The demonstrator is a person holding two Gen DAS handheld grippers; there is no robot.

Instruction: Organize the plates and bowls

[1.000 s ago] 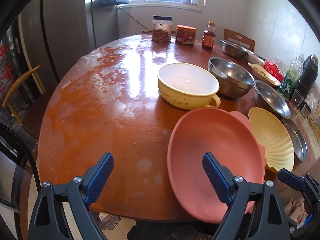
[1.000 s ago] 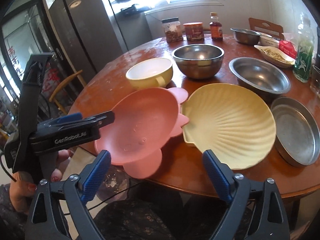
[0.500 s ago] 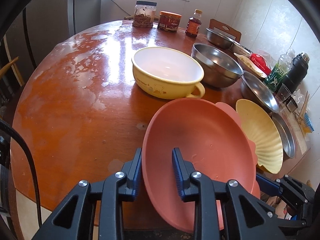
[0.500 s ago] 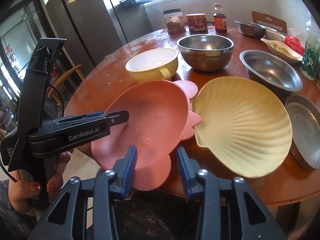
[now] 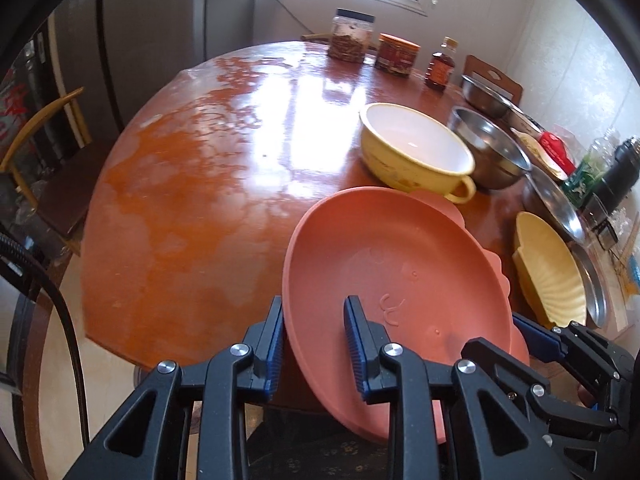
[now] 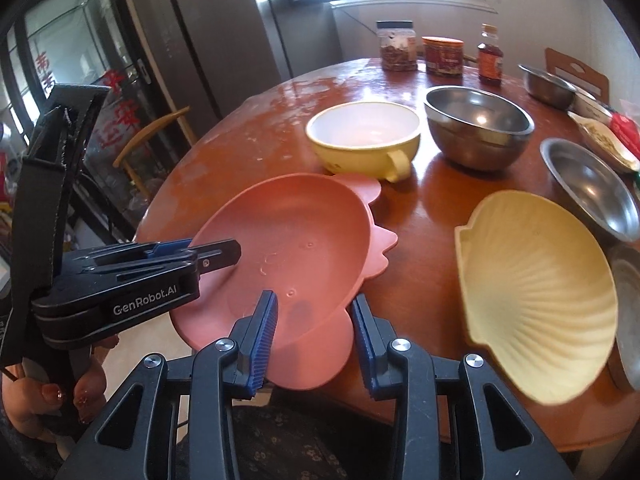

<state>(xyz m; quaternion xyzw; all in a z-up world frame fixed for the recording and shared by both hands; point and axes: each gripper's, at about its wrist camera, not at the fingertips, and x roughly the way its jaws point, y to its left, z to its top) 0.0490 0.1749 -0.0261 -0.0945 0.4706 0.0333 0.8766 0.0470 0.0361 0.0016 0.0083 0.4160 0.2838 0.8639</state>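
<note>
A pink fish-shaped plate [image 5: 396, 264] is lifted off the round table's near edge and tilted; it also shows in the right wrist view [image 6: 296, 236]. My left gripper [image 5: 314, 344] is shut on its left rim. My right gripper [image 6: 314, 338] is shut on its near rim and tail. A yellow shell-shaped plate [image 6: 536, 280] lies on the table to the right. A yellow handled bowl [image 6: 366, 136] sits beyond the pink plate, beside a deep steel bowl [image 6: 478, 126].
A shallow steel bowl [image 6: 592, 184] and a flat steel pan [image 6: 628, 316] sit at the right edge. Jars and a bottle [image 6: 490, 56] stand at the table's far side. A wooden chair [image 5: 36, 140] stands left of the table [image 5: 192, 168].
Both grippers have closed on the pink plate's rim and lifted it. The plate has moved left, away from the yellow shell plate.
</note>
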